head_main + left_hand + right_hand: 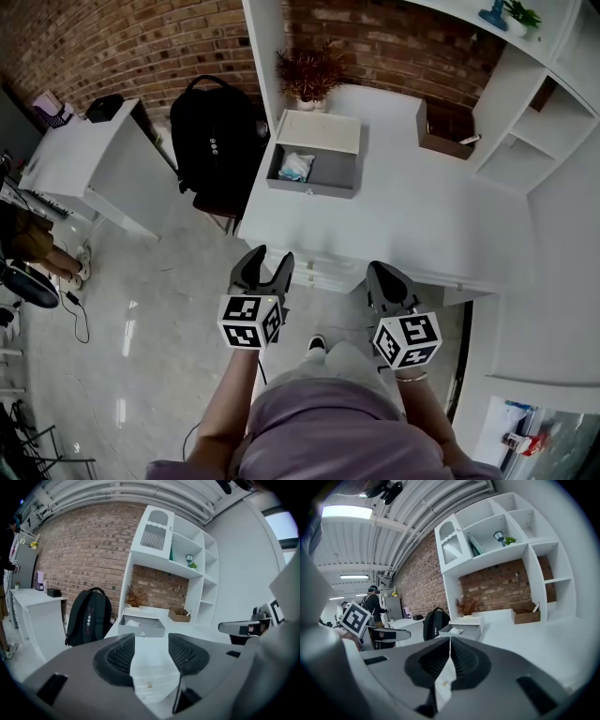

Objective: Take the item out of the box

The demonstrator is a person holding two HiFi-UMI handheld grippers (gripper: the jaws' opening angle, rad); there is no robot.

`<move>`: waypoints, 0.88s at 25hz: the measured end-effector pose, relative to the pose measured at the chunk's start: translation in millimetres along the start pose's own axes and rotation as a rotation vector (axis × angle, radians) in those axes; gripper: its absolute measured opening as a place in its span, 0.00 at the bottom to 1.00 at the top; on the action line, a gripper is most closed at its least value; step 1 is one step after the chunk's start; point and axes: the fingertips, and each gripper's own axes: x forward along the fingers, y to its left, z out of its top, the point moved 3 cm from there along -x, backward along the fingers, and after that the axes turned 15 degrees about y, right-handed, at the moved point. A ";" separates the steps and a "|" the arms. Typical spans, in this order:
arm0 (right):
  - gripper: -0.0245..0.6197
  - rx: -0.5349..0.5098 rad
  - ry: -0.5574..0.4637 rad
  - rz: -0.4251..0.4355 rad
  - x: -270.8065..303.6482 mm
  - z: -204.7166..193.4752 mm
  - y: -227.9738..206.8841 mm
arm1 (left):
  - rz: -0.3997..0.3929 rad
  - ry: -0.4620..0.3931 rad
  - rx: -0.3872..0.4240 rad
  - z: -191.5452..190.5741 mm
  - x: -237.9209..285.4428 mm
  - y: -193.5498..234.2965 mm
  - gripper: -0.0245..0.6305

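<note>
The item (296, 166) lies inside the open grey box (314, 181) on the desk (412, 216).
Left gripper (267, 261) gapes wide, empty; right gripper (380, 274) is closed on nothing; both are well apart from the box.

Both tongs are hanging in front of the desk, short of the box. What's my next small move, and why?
Probably reach the left tongs forward toward the open grey box. They are open and empty, short of the desk, and the white item lies in the box on their side. The right tongs are shut.
</note>
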 end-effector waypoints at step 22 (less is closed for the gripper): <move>0.04 -0.037 -0.001 0.072 99.4 74.6 -63.6 | 0.061 0.029 -0.013 77.4 105.9 35.3 0.37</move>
